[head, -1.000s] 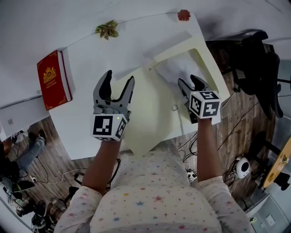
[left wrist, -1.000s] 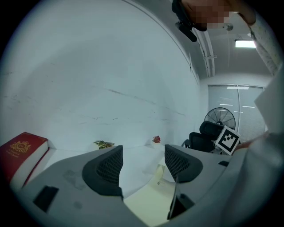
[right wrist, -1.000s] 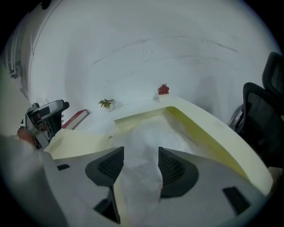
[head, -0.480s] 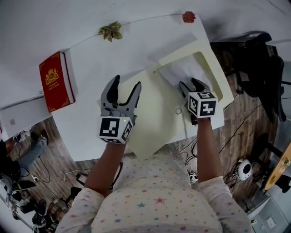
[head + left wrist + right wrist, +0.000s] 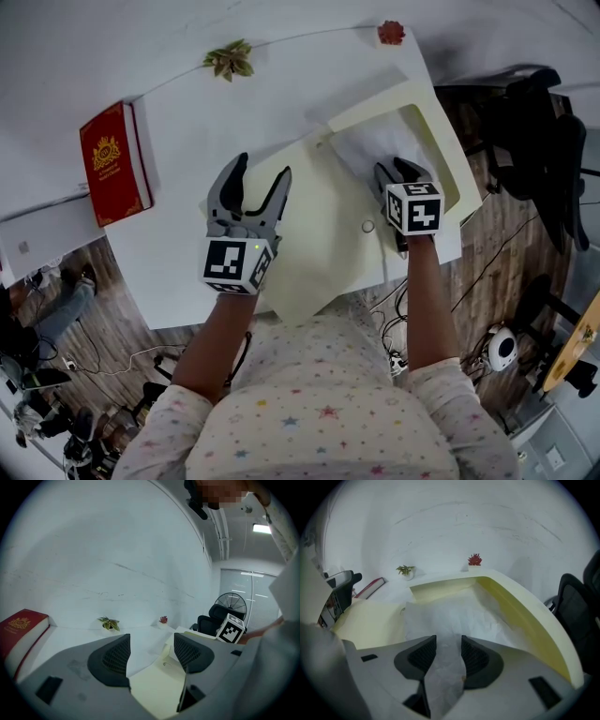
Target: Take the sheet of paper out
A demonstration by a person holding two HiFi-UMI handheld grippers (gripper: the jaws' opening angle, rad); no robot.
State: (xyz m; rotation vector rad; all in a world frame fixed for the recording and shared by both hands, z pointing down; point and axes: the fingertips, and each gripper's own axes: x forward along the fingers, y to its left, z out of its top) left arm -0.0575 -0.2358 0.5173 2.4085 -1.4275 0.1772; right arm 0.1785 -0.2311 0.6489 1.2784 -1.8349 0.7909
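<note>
Right hand-held gripper (image 5: pixel 448 643) clamps the sheet of paper (image 5: pixel 452 613) between its jaws; left hand-held gripper (image 5: pixel 151 643) gapes.

On the white table (image 5: pixel 187 127) lie a red book (image 5: pixel 114 165), a green sprig (image 5: pixel 224 61) and a red flower (image 5: pixel 391 32).

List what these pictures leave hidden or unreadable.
Crumpled white sheet of paper: right gripper view, its near end hidden beneath the right gripper.
Red hardcover book: head view, gold cover emblem too small to read.
Pale yellow paper envelope: head view, the left gripper covers part of it.
</note>
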